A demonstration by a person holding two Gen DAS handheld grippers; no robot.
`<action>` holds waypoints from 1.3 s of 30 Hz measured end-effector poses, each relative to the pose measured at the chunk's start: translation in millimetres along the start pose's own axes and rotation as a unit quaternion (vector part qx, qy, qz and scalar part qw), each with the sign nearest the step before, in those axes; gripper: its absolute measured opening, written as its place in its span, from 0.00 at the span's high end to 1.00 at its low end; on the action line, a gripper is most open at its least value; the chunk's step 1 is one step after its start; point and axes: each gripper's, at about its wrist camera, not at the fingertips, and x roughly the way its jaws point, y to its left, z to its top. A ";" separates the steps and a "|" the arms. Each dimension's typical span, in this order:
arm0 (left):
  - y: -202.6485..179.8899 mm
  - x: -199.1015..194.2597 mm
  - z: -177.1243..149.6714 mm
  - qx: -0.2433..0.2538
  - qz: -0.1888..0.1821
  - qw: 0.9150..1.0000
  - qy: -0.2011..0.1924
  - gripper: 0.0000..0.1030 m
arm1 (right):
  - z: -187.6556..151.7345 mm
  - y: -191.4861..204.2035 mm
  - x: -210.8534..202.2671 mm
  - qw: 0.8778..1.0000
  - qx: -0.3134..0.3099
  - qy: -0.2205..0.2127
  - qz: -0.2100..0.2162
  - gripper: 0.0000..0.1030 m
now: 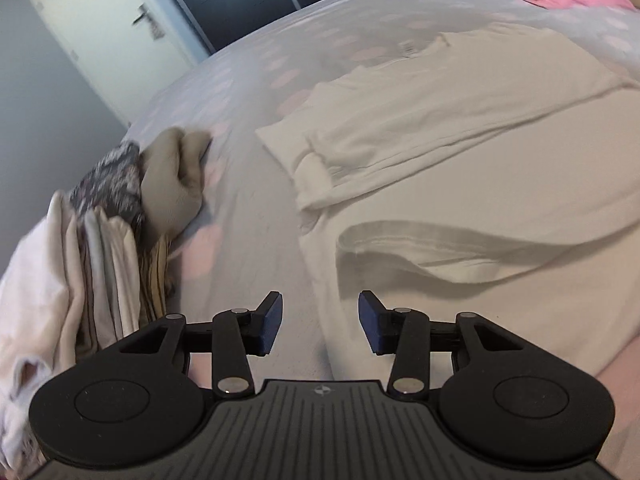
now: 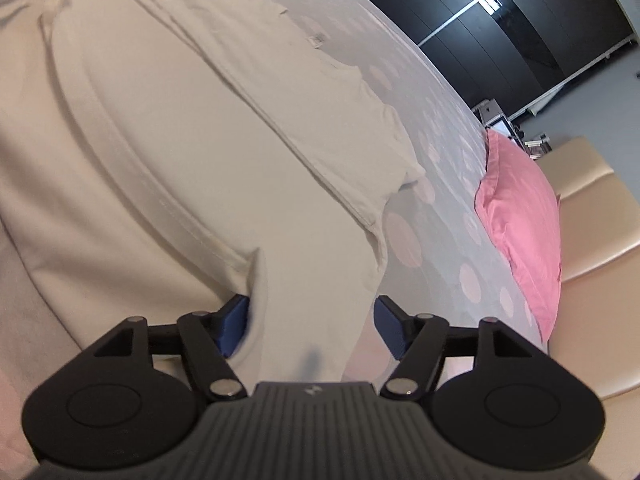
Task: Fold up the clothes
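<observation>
Blurring at the far left of the left wrist view: a stack of folded pale and patterned clothes [image 1: 108, 248], cut off by the frame edge, layers hard to count, a beige piece bunched on top. Seen there only, along with a white door [image 1: 108, 36] beyond the bed. Lying to the right of the stack on the grey bedspread with pink dots [image 1: 248, 92]: the white long-sleeved cotton shirt [image 1: 460, 152], a cuffed sleeve folded across its body, hem curled up near the tongs, right part running out of frame. Spread apart with nothing between the blue pads: left tongs [image 1: 320, 322], poised above the bedspread at the shirt's edge.

Filling the left and centre of the right wrist view: the same shirt, its far end cropped. Spread wide: right tongs [image 2: 312, 326], shirt cloth lying between the pads, left pad partly hidden behind a fold, contact there unclear. Visible more fully here: a pink pillow [image 2: 520, 216] and a cream padded headboard [image 2: 596, 248].
</observation>
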 end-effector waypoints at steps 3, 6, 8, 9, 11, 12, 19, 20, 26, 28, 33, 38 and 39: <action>3.6 -4.2 0.4 -0.009 -0.010 1.000 -0.010 0.60 | 2.4 -5.1 0.1 1.000 0.014 -0.001 0.011 0.32; 2.2 -2.4 1.3 -0.005 -0.042 0.999 -0.016 0.58 | 4.4 -6.3 5.7 1.000 0.019 0.007 0.022 0.32; -3.0 3.6 1.9 0.015 -0.060 0.998 -0.012 0.57 | 4.8 -7.6 7.0 0.999 0.025 0.010 0.026 0.32; -5.6 7.7 2.6 0.026 -0.061 0.998 -0.009 0.57 | 4.9 -9.0 7.0 0.999 0.029 0.010 0.029 0.32; -7.8 16.4 4.7 0.043 -0.065 0.997 -0.007 0.57 | 4.5 -13.2 5.1 0.998 0.041 0.010 0.037 0.32; -5.9 21.3 7.0 0.046 -0.078 0.996 -0.007 0.57 | 4.0 -14.8 3.9 0.998 0.047 0.010 0.040 0.32; 8.2 44.4 27.4 -0.008 -0.170 0.985 -0.015 0.86 | 2.9 -18.5 7.0 0.996 0.066 0.017 0.055 0.32; 7.9 44.7 29.1 -0.015 -0.172 0.985 -0.016 0.94 | 2.9 -20.1 8.3 0.996 0.072 0.018 0.058 0.32; 24.4 51.4 29.3 -0.069 -0.094 0.993 -0.006 0.97 | 7.1 -21.4 12.1 0.996 0.067 0.019 0.047 0.32; 35.6 56.3 24.9 -0.087 -0.071 0.994 0.004 0.98 | 9.3 -22.9 11.7 0.998 0.058 0.019 0.027 0.32; 40.5 55.9 19.2 -0.084 -0.057 0.995 0.005 0.98 | 9.5 -45.9 14.2 0.995 0.092 0.030 -0.019 0.32; 37.1 57.0 19.5 -0.077 -0.050 0.996 0.007 0.98 | 2.0 -71.6 15.3 0.984 0.133 0.042 -0.111 0.32; 36.3 57.1 19.7 -0.078 -0.050 0.996 0.007 0.98 | -0.3 -75.9 14.8 0.983 0.146 0.040 -0.101 0.32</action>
